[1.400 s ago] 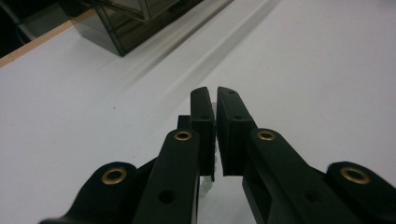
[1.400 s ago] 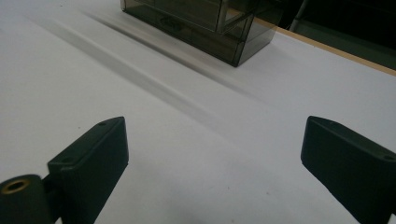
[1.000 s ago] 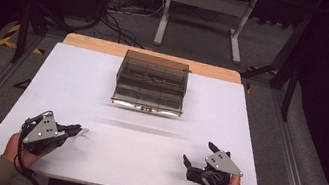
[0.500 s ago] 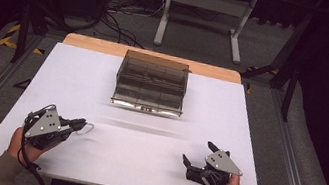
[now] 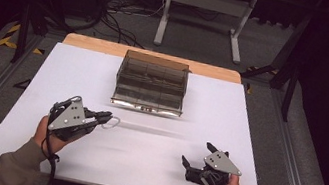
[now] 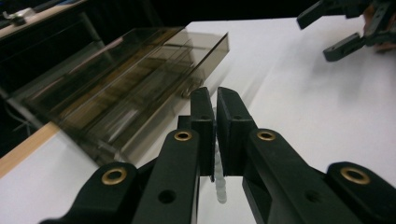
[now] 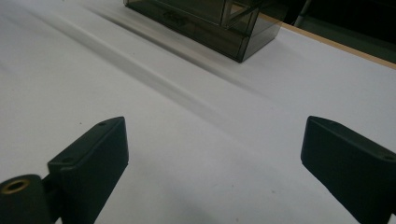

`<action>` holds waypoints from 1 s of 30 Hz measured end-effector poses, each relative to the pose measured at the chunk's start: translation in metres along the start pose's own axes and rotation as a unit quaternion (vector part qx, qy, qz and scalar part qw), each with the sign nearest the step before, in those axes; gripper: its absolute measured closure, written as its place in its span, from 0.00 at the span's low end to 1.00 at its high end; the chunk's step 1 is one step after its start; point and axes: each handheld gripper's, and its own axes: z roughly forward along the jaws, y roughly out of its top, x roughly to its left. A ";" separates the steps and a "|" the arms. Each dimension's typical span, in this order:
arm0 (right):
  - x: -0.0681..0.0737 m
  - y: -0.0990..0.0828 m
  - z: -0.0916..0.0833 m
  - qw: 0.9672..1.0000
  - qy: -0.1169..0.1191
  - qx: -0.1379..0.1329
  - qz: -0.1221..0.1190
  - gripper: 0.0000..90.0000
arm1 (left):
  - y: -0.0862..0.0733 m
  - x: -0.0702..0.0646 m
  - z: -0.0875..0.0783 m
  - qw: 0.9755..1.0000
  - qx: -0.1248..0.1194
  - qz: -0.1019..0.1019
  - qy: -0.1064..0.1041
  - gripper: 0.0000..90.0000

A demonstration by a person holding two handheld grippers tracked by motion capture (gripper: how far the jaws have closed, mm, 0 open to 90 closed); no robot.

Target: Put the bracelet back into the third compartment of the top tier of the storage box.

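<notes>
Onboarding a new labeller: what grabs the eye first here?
The smoky clear box, standing at the far middle of the white table. Next, the left gripper near the front left, shut on a thin white looped strip. The right gripper sits open at the front right, holding nothing.

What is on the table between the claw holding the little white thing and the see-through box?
Nothing. In the high view, bare white table separates the left gripper, shut on a small white looped piece, from the smoky clear box.
</notes>
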 end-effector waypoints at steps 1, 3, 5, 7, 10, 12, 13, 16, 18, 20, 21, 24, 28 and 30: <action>0.000 0.000 0.000 1.000 -0.001 0.000 -0.002 0.09 | 0.004 0.001 0.003 1.000 -0.001 0.005 0.000 0.95; -0.001 0.000 0.000 1.000 0.000 0.000 -0.001 0.09 | 0.014 0.004 0.014 1.000 -0.004 0.002 -0.011 0.95; -0.001 0.000 0.000 1.000 0.001 0.000 0.000 0.09 | 0.020 0.008 0.020 1.000 -0.011 -0.005 -0.016 0.95; -0.001 -0.001 0.000 1.000 0.001 -0.001 -0.001 0.09 | 0.022 0.010 0.024 1.000 -0.015 -0.005 -0.015 0.95; 0.000 -0.001 0.000 1.000 0.000 0.001 -0.002 0.09 | 0.034 0.015 0.037 0.999 -0.027 -0.014 -0.018 0.95; 0.000 -0.001 0.000 1.000 0.002 0.001 -0.002 0.09 | 0.037 0.015 0.040 0.999 -0.029 -0.015 -0.020 0.95; 0.000 -0.001 0.000 1.000 0.002 0.002 -0.003 0.09 | 0.039 0.016 0.043 0.999 -0.031 -0.014 -0.018 0.95; -0.001 -0.002 0.000 1.000 0.002 0.002 -0.002 0.09 | 0.048 0.019 0.052 0.999 -0.033 -0.012 -0.017 0.95; -0.001 -0.002 0.000 1.000 0.002 0.002 -0.001 0.09 | 0.055 0.021 0.061 0.999 -0.037 -0.014 -0.019 0.95; -0.001 -0.002 0.000 1.000 0.001 0.002 -0.002 0.09 | 0.059 0.022 0.068 0.999 -0.036 -0.014 -0.019 0.95; -0.001 -0.002 0.000 1.000 0.001 0.002 -0.001 0.09 | 0.061 0.023 0.072 0.999 -0.036 -0.016 -0.020 0.95; -0.001 -0.002 -0.001 1.000 0.004 0.002 -0.002 0.09 | 0.065 0.024 0.078 0.999 -0.036 -0.016 -0.018 0.95; -0.001 -0.002 -0.001 1.000 0.003 0.000 -0.001 0.09 | 0.070 0.028 0.092 0.999 -0.032 -0.018 -0.016 0.95; -0.001 -0.002 -0.001 1.000 0.002 0.000 -0.001 0.09 | 0.070 0.028 0.095 0.999 -0.032 -0.023 -0.019 0.95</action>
